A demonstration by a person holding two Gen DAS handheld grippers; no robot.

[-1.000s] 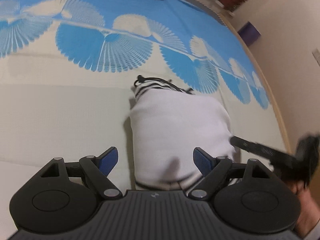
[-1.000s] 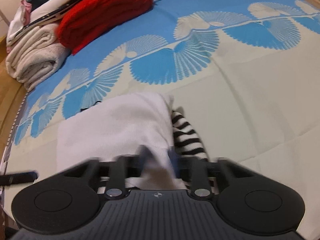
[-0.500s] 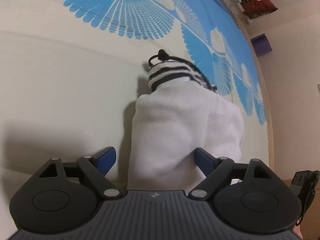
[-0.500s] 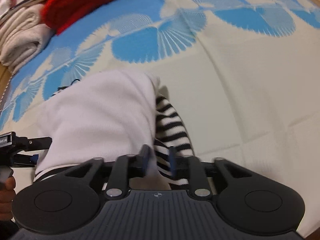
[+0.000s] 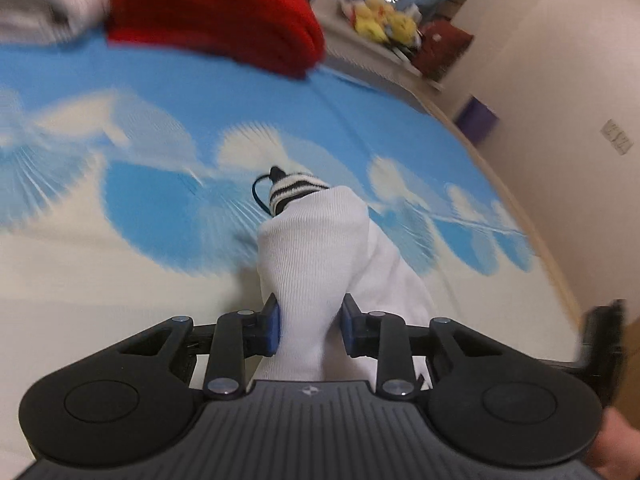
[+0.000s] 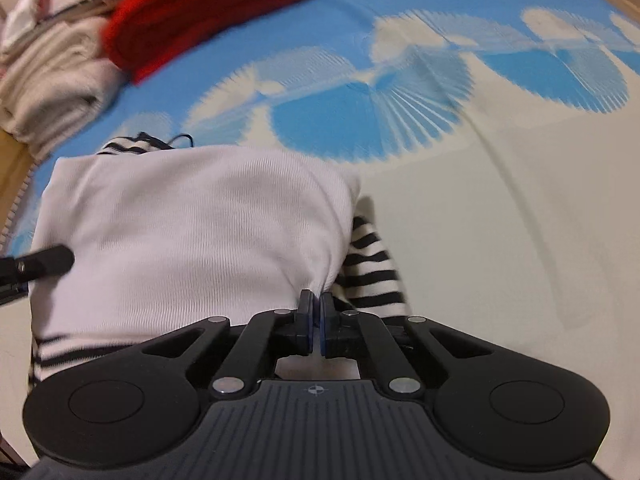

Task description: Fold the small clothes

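Note:
A small white garment [image 5: 320, 248] with black-and-white striped trim lies on a blue and cream patterned sheet [image 5: 120, 272]. My left gripper [image 5: 310, 326] is shut on a bunched fold of its near edge. In the right wrist view the same garment [image 6: 180, 232] spreads wide, with a striped part [image 6: 368, 276] at its right. My right gripper [image 6: 316, 320] is shut on the garment's near right corner. The left gripper's finger [image 6: 44, 262] shows at the garment's left edge.
A folded red knit [image 5: 216, 12] and pale folded towels [image 6: 48, 80] sit at the far side of the sheet. A wall [image 5: 560, 100], a purple box [image 5: 478, 118] and yellow toys [image 5: 384, 20] lie beyond the right edge.
My left gripper has closed on the garment's near edge; it was open around it before. Both views have tilted up and blurred, showing both grippers moving with the garment.

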